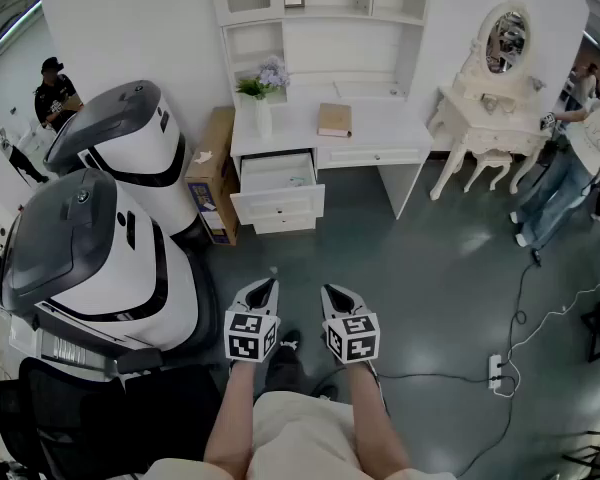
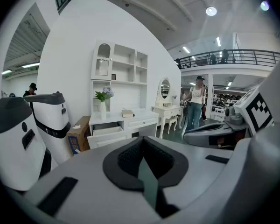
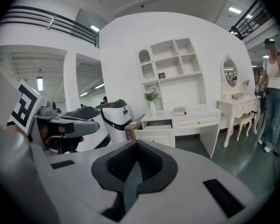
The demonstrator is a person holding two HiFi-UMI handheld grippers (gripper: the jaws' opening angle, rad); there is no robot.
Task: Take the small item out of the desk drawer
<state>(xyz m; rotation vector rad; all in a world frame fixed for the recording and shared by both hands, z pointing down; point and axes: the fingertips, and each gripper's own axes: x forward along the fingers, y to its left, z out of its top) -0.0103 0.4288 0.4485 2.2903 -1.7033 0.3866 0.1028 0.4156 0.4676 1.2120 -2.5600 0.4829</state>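
Left hand-held gripper [image 1: 268, 284] and right hand-held gripper [image 1: 330, 292], both closed on nothing, face the open drawer [image 1: 277, 175] well ahead; approaching it comes next (small item unseen).

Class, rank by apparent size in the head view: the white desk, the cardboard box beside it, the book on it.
Largest: white desk.
Then: cardboard box.
Smallest: book.

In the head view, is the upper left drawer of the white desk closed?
No, the upper left drawer of the white desk stands pulled out, and its inside shows from above.
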